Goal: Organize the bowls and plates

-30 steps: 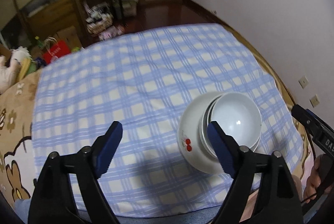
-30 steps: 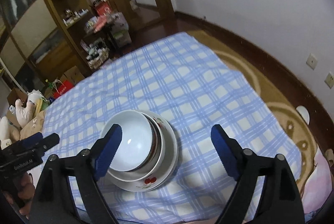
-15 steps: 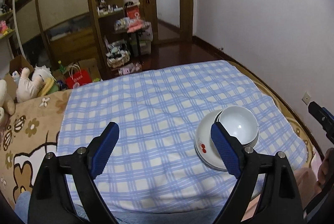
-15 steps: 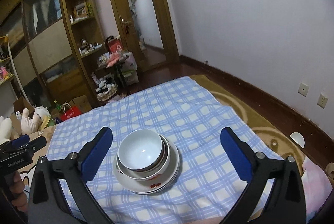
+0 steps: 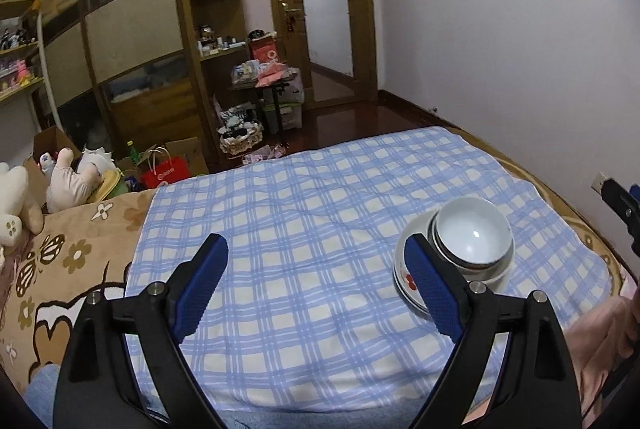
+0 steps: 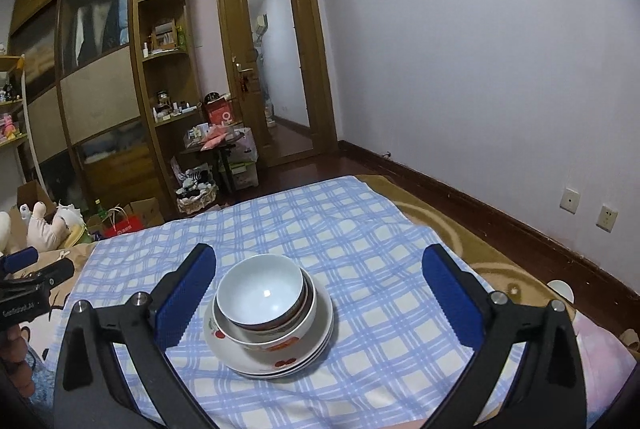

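Wide open space here: the blue checked cloth [image 5: 304,229] spreads over the bed [image 5: 68,269], and most of it lies bare to the left of the stack and out towards the far edge. That far edge drops off to dark wooden floor [image 6: 296,165], with a cluttered shelf unit [image 6: 168,101] and a door [image 6: 276,69] beyond. On the right side, the cloth ends at a brown patterned blanket [image 6: 460,229] running along the wall [image 6: 480,49].

The left gripper [image 5: 316,269] hangs above the near part of the cloth, jaws spread wide, nothing between them; the stack sits just past its right finger. The right gripper [image 6: 320,285] is wide apart too, nothing clamped, and the stack shows in the gap, close to the left finger.

Now the stack itself: a white bowl [image 6: 260,289] on top, glossy, with a light spot inside. It nests in a dark-rimmed bowl, that one in a wider white bowl [image 6: 304,321], all on white plates [image 6: 288,365] with red fruit prints. The pile stands near the cloth's front edge, leaning slightly off-centre.
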`<state>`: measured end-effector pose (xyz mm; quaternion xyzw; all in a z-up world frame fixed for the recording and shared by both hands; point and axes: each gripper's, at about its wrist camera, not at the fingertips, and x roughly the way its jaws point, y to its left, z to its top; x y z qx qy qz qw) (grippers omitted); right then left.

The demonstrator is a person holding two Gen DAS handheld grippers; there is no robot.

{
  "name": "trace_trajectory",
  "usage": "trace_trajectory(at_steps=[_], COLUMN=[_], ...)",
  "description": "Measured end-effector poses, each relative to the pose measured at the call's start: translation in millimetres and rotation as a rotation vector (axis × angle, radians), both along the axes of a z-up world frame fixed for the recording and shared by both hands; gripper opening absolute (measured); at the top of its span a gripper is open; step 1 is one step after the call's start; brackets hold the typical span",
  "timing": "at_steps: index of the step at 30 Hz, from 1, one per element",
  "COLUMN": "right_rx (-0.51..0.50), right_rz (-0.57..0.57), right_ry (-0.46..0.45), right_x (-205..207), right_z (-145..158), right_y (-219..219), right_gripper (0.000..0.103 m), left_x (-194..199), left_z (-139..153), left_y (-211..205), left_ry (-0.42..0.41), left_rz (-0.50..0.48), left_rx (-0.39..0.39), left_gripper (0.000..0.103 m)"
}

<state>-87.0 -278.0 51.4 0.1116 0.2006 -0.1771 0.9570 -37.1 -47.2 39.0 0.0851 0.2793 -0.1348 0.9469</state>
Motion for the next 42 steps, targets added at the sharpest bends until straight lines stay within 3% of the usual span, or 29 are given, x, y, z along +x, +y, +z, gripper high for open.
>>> trace_trajectory(at_steps=[3, 12, 19, 42], right_rx=[0.019, 0.070, 0.003, -0.116], right_rz=[0.010, -0.011, -0.037, -0.034], right_ry=[0.002, 0.042, 0.079, 0.121], right_x=[4.3, 13.9, 21.5, 35.2], right_z=[-5.9, -22.5, -27.3, -29.6], right_y=[-1.6, -10.3, -0.5, 18.9], right_gripper=[0.103, 0.103, 0.103, 0.103], left_x=[4.8, 14.3, 19.7, 23.9], left_z=[-5.7, -23.5, -35.7, -39.0], left_y=[3.7, -11.1, -15.6, -8.6], left_ry=[0.015, 0.031, 0.058, 0.026], left_rz=[0.002, -0.035, -0.030, 0.050], left_rx=[-0.031, 0.022, 0.044, 0.052], left_gripper=[0.089, 0.089, 0.089, 0.089])
